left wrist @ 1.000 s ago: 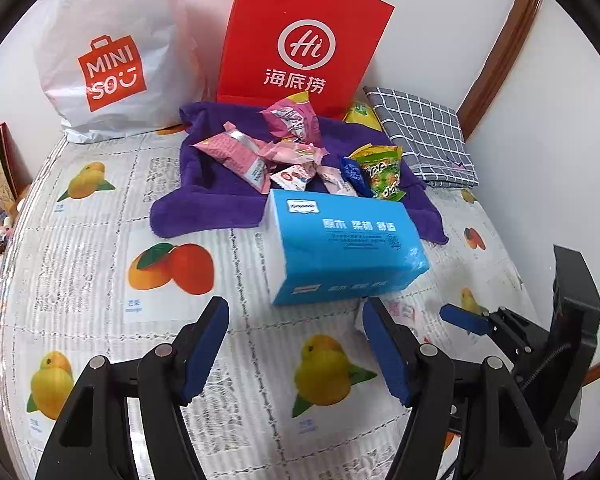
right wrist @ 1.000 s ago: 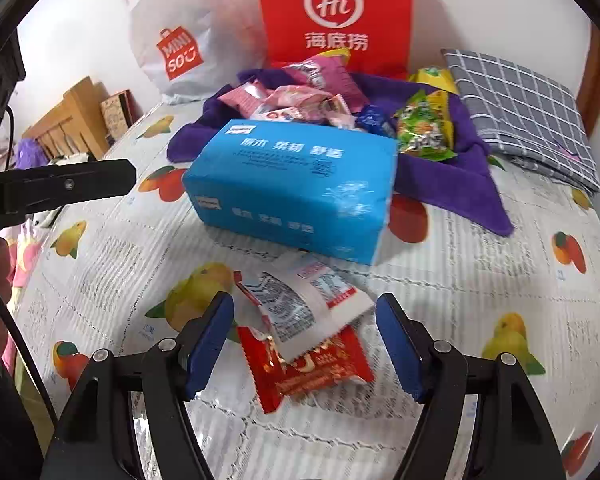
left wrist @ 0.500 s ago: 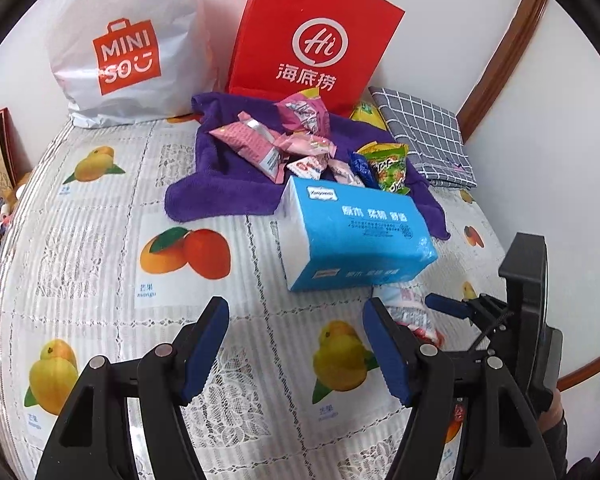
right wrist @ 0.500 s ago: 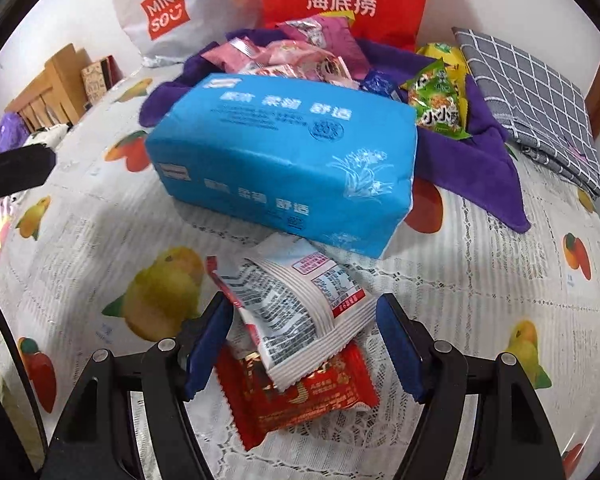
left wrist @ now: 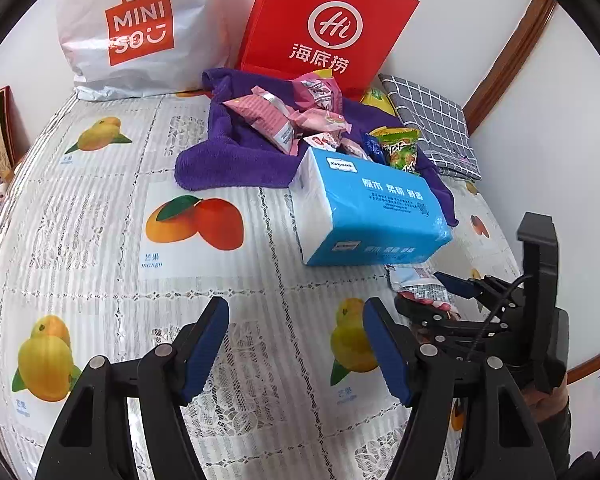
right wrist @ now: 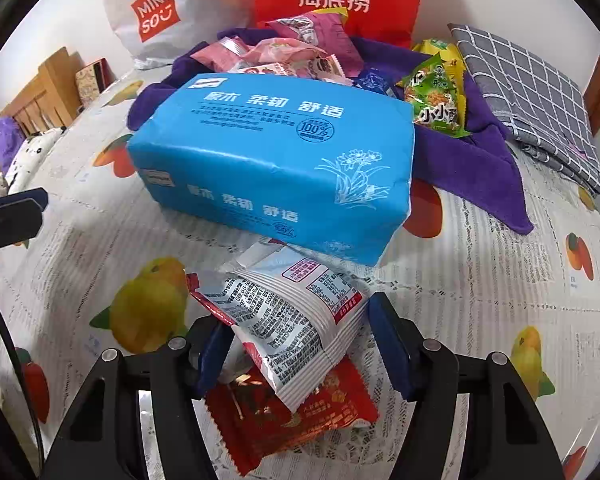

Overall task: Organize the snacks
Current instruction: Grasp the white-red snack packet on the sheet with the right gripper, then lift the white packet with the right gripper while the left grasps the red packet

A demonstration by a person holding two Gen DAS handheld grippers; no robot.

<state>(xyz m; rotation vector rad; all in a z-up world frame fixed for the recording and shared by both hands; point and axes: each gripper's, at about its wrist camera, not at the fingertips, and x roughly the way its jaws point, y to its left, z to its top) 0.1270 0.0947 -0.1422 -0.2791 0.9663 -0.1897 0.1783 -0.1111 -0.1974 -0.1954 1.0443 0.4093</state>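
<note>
While fingers (right wrist: 384, 344) gape, white packet (right wrist: 284, 312) lies between, atop red packet (right wrist: 300, 412).

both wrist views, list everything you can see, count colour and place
tissue pack: one, blue, middle of the table
white snack packet: one, white with red trim, between the right fingers, lying on the red packet
red snack packet: one, red, under the white one
snack pile: several, mostly pink, one green, one dark blue, on the towel
towel: one, purple, behind the tissue pack
Miniso bag: one, white, back left
Haidilao bag: one, red, back centre
folded cloth: one, grey check, back right
tablecloth: one, white lace with fruit prints
left hand-held gripper: open, holding nothing
right hand-held gripper: open, around the white packet
</note>
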